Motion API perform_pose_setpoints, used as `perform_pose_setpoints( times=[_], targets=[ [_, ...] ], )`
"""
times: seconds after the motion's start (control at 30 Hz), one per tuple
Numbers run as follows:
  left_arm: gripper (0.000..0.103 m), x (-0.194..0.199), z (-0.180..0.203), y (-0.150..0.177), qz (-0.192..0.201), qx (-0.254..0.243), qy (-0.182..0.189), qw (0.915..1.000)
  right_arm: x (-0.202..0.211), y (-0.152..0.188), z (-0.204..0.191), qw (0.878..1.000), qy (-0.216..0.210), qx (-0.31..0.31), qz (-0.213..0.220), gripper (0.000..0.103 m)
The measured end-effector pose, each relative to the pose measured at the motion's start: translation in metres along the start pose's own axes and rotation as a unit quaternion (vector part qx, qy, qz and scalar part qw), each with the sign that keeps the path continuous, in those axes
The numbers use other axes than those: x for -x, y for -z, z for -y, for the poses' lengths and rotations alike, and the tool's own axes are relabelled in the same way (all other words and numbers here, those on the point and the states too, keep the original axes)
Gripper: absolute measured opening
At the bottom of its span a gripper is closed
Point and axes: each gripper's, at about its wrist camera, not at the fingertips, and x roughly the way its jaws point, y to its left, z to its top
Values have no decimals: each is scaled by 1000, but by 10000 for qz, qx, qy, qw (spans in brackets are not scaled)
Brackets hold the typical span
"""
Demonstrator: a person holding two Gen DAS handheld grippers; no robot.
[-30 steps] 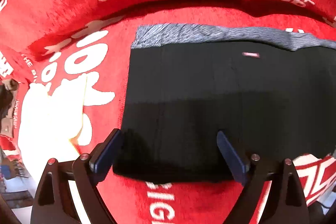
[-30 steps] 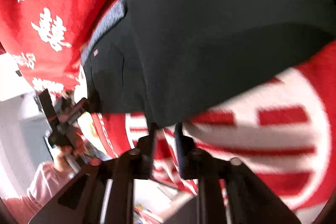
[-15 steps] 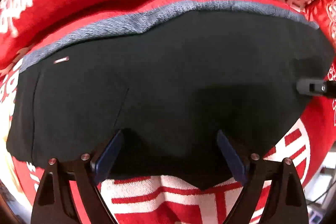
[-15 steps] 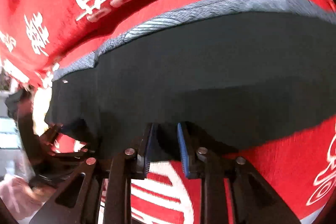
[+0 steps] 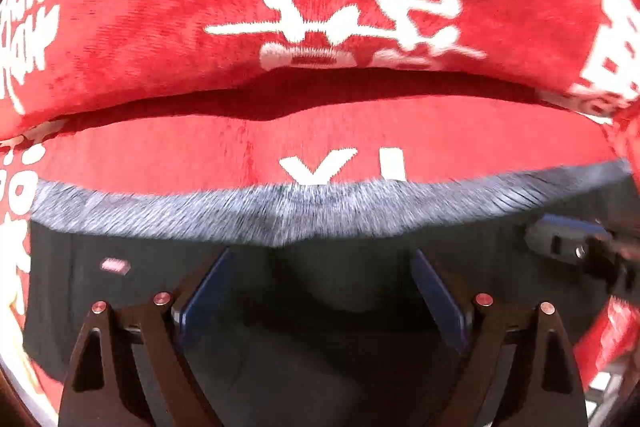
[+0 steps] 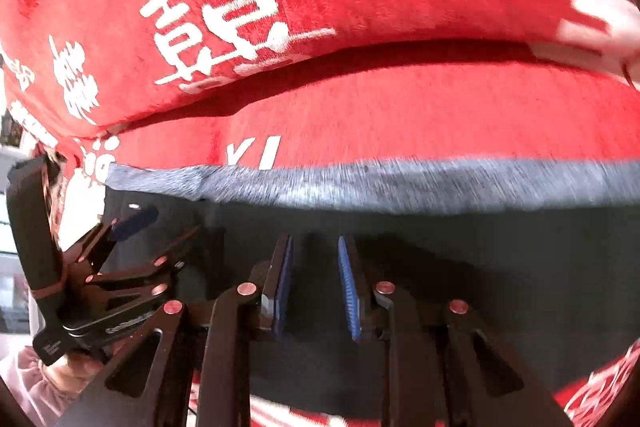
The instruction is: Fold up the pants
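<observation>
I've got the left claw [image 5: 320, 291] spread wide above the black pants [image 5: 320, 347], nothing gripped. Right claw [image 6: 314, 283] at 3 o'clock, narrowly parted, pads clear of the cloth.

1. My right gripper [image 6: 314, 251] hovers over the dark pants [image 6: 480, 267], jaws narrowly apart with nothing visibly pinched between them.
2. The grey waistband [image 6: 360, 187] lies along the far edge.
3. My left gripper [image 6: 132, 227] is at the left, over the pants' edge.
4. A red blanket [image 6: 400, 107] with white characters lies beneath.
</observation>
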Motion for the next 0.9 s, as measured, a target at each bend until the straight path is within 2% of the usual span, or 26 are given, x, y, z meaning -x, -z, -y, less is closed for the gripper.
perform_pose_setpoints(
  times=[0.03, 0.07, 0.1, 0.13, 0.17, 0.27, 0.33, 0.37, 0.47, 0.57, 0.63, 0.67, 0.73, 0.77, 0.83, 0.9],
  targets=[
    [92, -9, -2, 0, -76, 31, -75, 9999, -8, -4, 1, 10000, 64, 45, -56, 26],
    [96, -17, -4, 3, -122, 131, 6, 9998, -17, -8, 4, 9997, 192, 70, -113, 25],
    [98, -18, -11, 6, -5, 279, 102, 9996, -21, -11, 8, 9994, 312, 77, -115, 21],
    [99, -19, -15, 9, 9, 270, 211, 9994, -23, -14, 16, 9992, 404, 59, -27, 19],
    [99, -18, -16, 11, -15, 121, 243, 9996, -21, -18, 26, 9992, 400, -20, 87, 13],
    [98, -4, -20, 16, -191, -180, -13, 9997, -11, -27, 52, 9952, 677, -686, 193, 18],
    [98, 15, -28, 26, -59, -274, -162, 9995, 0, -25, 59, 9943, 237, -1019, 188, 21],
    [98, 24, -36, 30, 27, -280, -233, 9993, 4, -22, 56, 9949, 90, -985, 183, 25],
    [98, 48, -71, 41, 124, -105, -565, 9983, 8, -9, 25, 9992, -210, -343, -81, 27],
    [98, 63, -113, 49, 229, 116, -980, 9949, 1, -9, -18, 9976, -599, 259, -241, 27],
    [98, 65, -136, 56, 250, 241, -1182, 9924, -9, -17, -52, 9946, -800, 596, -302, 34],
    [98, 63, -145, 60, 223, 284, -1262, 9913, -16, -23, -75, 9924, -903, 775, -328, 41],
    [98, 51, -160, 70, 36, 300, -1459, 9888, -29, -31, -114, 9870, -1086, 1116, -391, 43],
    [98, 44, -169, 79, -80, 376, -1380, 9897, -39, -36, -138, 9829, -1162, 1352, -461, 43],
    [98, 43, -183, 90, 61, 753, -965, 9925, -56, -44, -178, 9749, -1209, 1781, -564, 43],
    [98, 43, -185, 98, 113, 865, -833, 9927, -71, -48, -218, 9660, -1225, 2189, -624, 43]
  ],
)
